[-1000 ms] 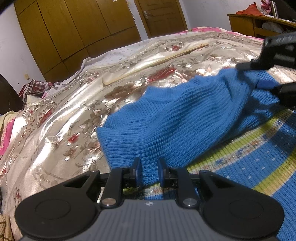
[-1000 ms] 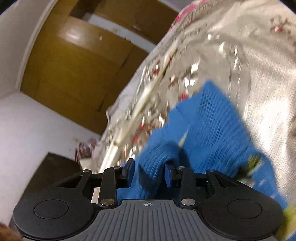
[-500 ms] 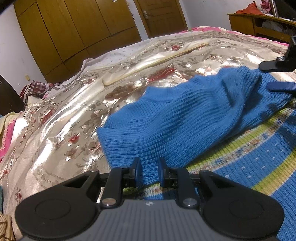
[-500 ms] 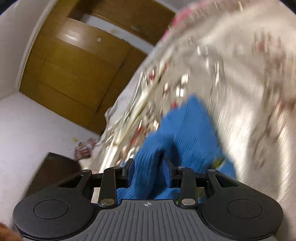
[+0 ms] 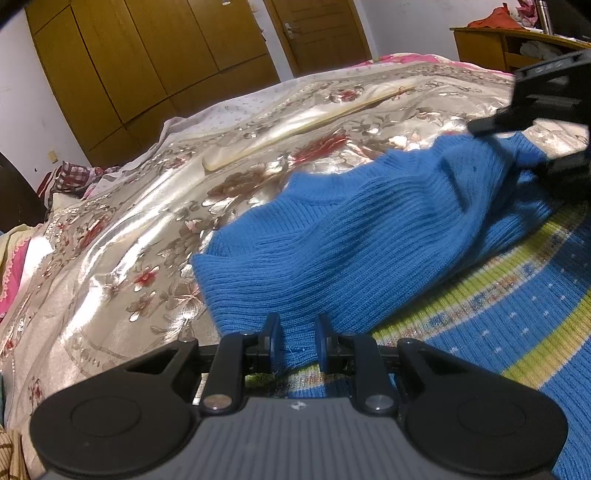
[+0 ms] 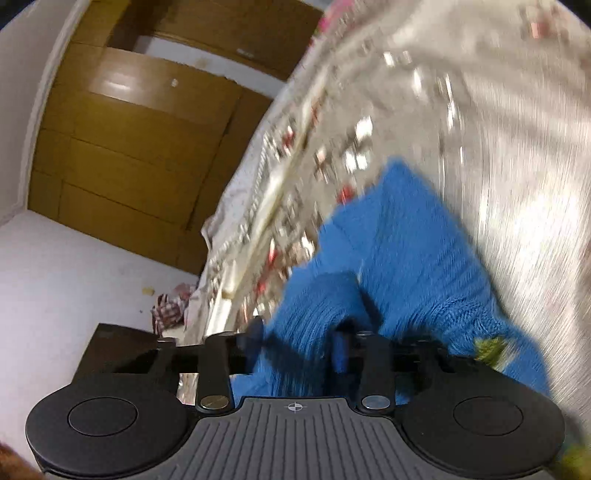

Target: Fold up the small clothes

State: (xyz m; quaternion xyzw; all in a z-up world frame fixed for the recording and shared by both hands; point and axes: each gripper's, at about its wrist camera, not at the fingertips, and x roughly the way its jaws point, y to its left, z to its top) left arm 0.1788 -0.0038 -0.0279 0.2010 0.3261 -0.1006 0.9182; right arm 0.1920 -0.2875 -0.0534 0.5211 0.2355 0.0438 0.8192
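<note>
overhead, wooden wardrobe (image 5: 147, 62); floral bedspread (image 5: 129, 236) under sweater (image 5: 351, 229), both tongs pinching it

A home bedroom: a bed with a floral satin bedspread (image 5: 155, 229), wooden wardrobes (image 5: 122, 55) and a door (image 5: 317, 29).

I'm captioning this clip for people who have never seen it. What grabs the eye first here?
The bright blue ribbed knit sweater dominates, draped over a shiny floral satin bedspread, with its green-and-blue striped part at lower right. The left tool pinches its near edge; the right tool, which has just been closing, grips a bunched fold. Brown wooden wardrobe doors fill the background.
</note>
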